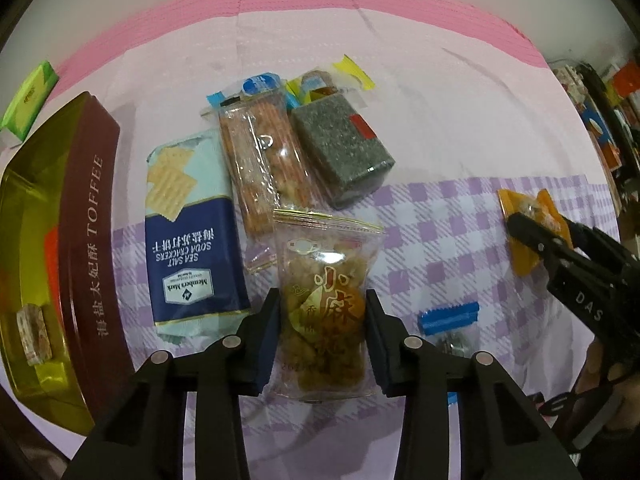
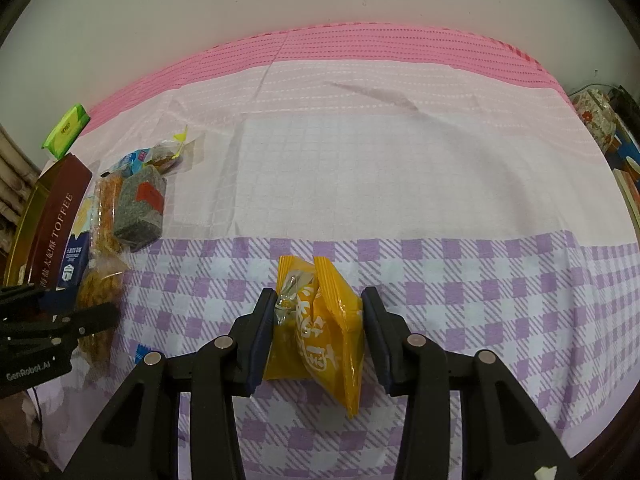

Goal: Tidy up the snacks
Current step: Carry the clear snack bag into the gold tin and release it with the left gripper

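Left gripper (image 1: 323, 322) clamped on clear snack bag (image 1: 324, 304), checked cloth (image 1: 440, 232) underneath.

Pads press both sides of the bag; fried golden pieces show through, red and gold print on front. Just beyond: blue soda cracker pack (image 1: 188, 232), clear-wrapped biscuit pack (image 1: 266, 160), dark grey block (image 1: 342, 152), lying side by side. Brown toffee tin (image 1: 86, 240) at left edge, open, one wrapped piece inside. Right gripper (image 1: 532, 232) far right, closed on orange packet (image 1: 528, 216). Small blue-topped packet (image 1: 450, 316) lies between the two grippers.

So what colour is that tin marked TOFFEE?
Dark maroon sides, gold-yellow inside; the tin shows best in the left wrist view.
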Demonstrator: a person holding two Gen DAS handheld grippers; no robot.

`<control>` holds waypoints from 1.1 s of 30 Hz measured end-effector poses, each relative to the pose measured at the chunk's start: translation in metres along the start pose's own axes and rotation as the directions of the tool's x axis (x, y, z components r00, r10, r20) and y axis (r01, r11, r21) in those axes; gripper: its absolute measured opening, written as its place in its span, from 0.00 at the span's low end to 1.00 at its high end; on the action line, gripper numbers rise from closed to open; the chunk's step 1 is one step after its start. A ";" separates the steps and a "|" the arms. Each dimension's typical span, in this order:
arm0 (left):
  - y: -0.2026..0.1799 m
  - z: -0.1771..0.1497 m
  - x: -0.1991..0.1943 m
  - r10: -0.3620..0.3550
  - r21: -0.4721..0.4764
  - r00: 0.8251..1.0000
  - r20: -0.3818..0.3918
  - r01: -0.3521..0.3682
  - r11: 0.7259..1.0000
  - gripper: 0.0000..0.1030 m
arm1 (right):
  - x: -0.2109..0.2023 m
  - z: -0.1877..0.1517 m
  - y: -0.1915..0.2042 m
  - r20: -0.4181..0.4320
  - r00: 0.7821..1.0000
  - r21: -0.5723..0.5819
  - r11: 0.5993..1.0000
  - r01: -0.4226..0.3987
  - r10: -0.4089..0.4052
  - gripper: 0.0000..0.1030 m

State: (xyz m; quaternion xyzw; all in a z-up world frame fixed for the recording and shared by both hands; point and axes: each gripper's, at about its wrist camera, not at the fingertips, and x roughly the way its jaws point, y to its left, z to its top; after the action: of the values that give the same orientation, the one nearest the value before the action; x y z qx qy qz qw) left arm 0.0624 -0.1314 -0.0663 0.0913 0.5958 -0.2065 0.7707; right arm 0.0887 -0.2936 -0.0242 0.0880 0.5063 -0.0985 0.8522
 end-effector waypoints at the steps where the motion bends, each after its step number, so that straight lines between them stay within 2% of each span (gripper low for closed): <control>1: 0.000 -0.002 -0.001 -0.001 0.002 1.000 0.000 0.001 1.000 0.39 | 0.000 0.000 0.000 0.000 1.000 -0.001 1.000 0.001 -0.001 0.39; 10: 0.009 -0.018 -0.031 -0.020 -0.009 0.999 0.031 0.021 1.000 0.39 | 0.002 0.000 0.003 0.001 1.000 -0.003 1.000 0.014 -0.014 0.39; 16: 0.033 -0.013 -0.066 -0.019 -0.038 0.995 0.100 0.022 0.999 0.39 | 0.002 0.000 0.002 0.002 1.000 -0.001 1.000 0.019 -0.019 0.40; 24: 0.102 -0.004 -0.112 0.084 -0.155 0.976 0.199 -0.054 0.987 0.39 | 0.004 0.000 0.003 0.001 1.000 0.000 1.000 0.027 -0.027 0.40; 28: 0.132 -0.001 -0.115 0.133 -0.226 0.971 0.197 -0.087 0.970 0.39 | 0.004 0.001 0.004 0.000 0.999 -0.002 0.999 0.032 -0.032 0.40; 33: 0.167 -0.012 -0.105 0.173 -0.290 0.971 0.164 -0.120 0.950 0.39 | 0.005 0.000 0.006 0.000 0.999 -0.008 0.999 0.045 -0.045 0.41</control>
State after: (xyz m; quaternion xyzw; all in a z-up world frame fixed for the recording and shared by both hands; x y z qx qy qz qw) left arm 0.1015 0.0454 0.0135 0.0064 0.5351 -0.0705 0.8418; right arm 0.0929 -0.2883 -0.0280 0.0730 0.5085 -0.1158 0.8501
